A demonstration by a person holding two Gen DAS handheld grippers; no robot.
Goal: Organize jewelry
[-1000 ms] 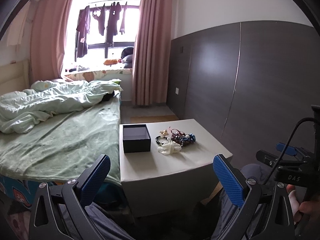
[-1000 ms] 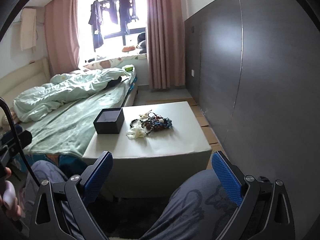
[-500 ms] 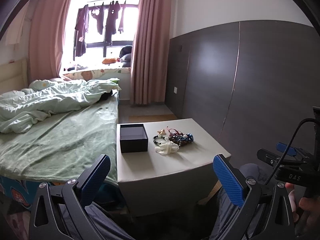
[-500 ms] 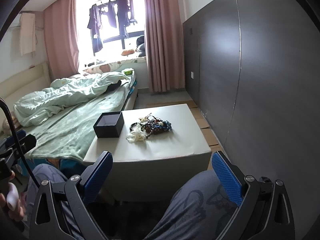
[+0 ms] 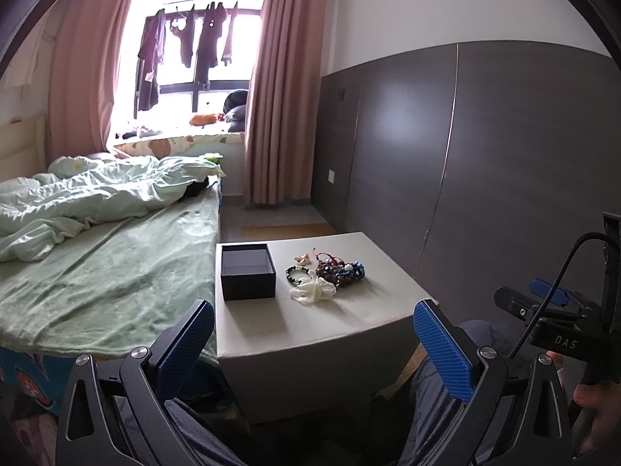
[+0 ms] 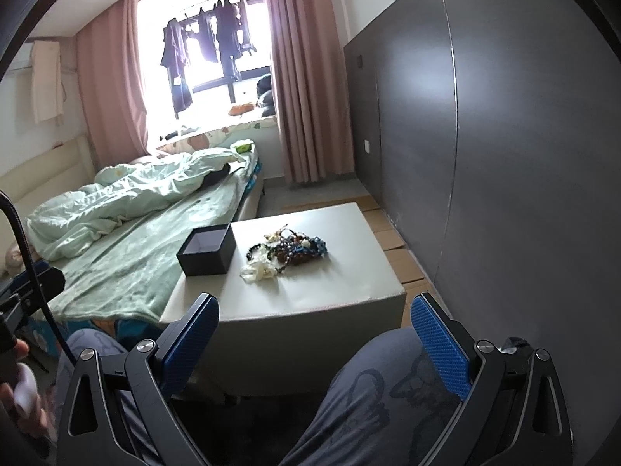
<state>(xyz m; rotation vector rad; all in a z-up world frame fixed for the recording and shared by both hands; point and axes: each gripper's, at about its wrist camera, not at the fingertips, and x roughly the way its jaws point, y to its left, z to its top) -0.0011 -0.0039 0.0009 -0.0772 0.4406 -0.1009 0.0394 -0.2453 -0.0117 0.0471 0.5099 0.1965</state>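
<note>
A pile of beaded bracelets (image 5: 339,272) lies on a pale square table (image 5: 349,318), with a white piece (image 5: 312,291) at its near edge. An open, empty black box (image 5: 247,272) stands left of the pile. The same pile (image 6: 289,250) and box (image 6: 207,250) show in the right wrist view. My left gripper (image 5: 310,345) is open and empty, well short of the table. My right gripper (image 6: 312,341) is open and empty, above my knees.
A bed with green sheets (image 5: 97,272) abuts the table's left side. A dark panelled wall (image 5: 485,174) runs along the right. My legs (image 6: 368,396) are below the grippers. The right gripper's body (image 5: 559,326) shows at the left view's right edge.
Both grippers have drifted slightly closer to the table and tilted; the table and jewelry sit a little nearer. Both stay open.
</note>
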